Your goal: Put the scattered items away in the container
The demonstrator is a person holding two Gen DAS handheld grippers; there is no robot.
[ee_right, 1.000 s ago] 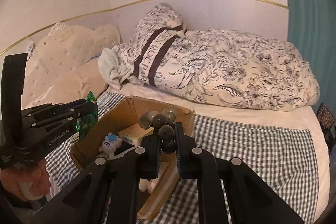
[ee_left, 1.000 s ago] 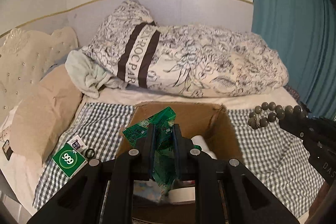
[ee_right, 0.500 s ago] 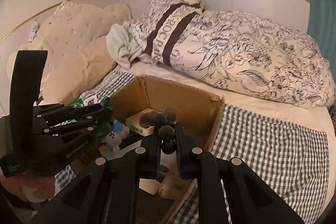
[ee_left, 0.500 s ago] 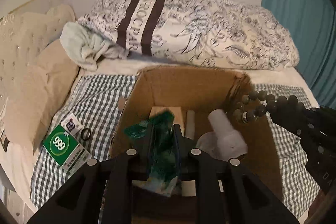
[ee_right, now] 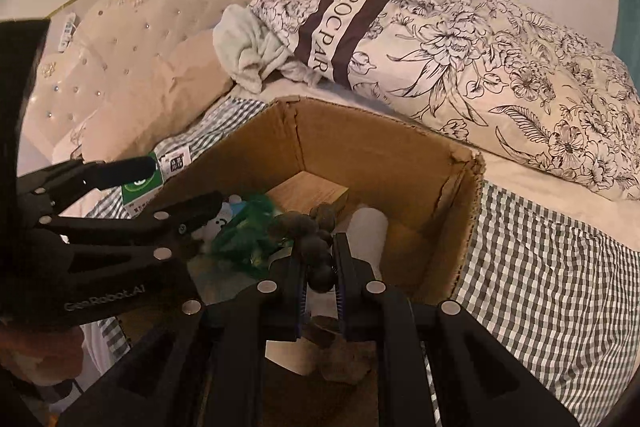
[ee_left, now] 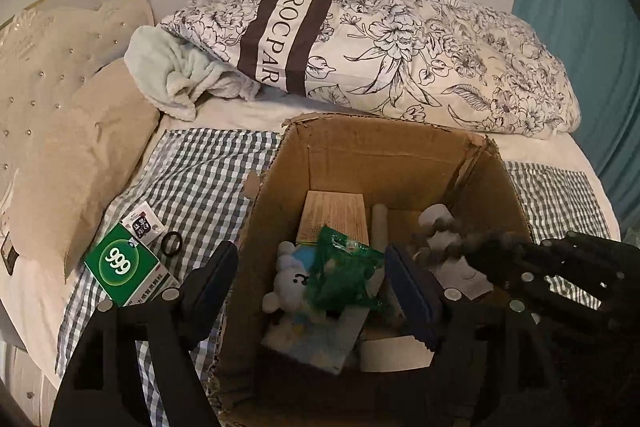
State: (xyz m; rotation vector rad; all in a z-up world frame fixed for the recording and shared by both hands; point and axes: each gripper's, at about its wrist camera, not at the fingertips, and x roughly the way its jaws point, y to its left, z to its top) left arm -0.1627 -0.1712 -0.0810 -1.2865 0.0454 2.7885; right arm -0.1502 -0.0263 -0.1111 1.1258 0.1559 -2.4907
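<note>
An open cardboard box [ee_left: 380,155] [ee_right: 360,147] stands on the bed. My left gripper [ee_left: 316,287] [ee_right: 168,187] hangs over its near left side, jaws opening wide. A crumpled green packet [ee_left: 344,275] [ee_right: 244,235] lies loose between them on a white plush bear [ee_left: 288,279], no pad touching it. My right gripper [ee_right: 320,267] [ee_left: 520,259] is over the box, shut on a string of dark beads [ee_right: 316,239] [ee_left: 452,243]. A green "999" box [ee_left: 124,263] [ee_right: 140,189], a small sachet [ee_left: 142,225] and a black ring [ee_left: 172,244] lie on the checked blanket left of the box.
Inside the box are also a tan carton [ee_left: 334,215] and a white bottle [ee_right: 370,227]. A floral duvet [ee_left: 400,39] and beige pillows [ee_left: 80,147] crowd the back and left. A teal curtain [ee_left: 580,47] hangs at the right. The checked blanket [ee_right: 540,287] stretches right of the box.
My left gripper came down over the box and opened; the green packet dropped from its jaws into the box. My right gripper carried the beads lower, over the box.
</note>
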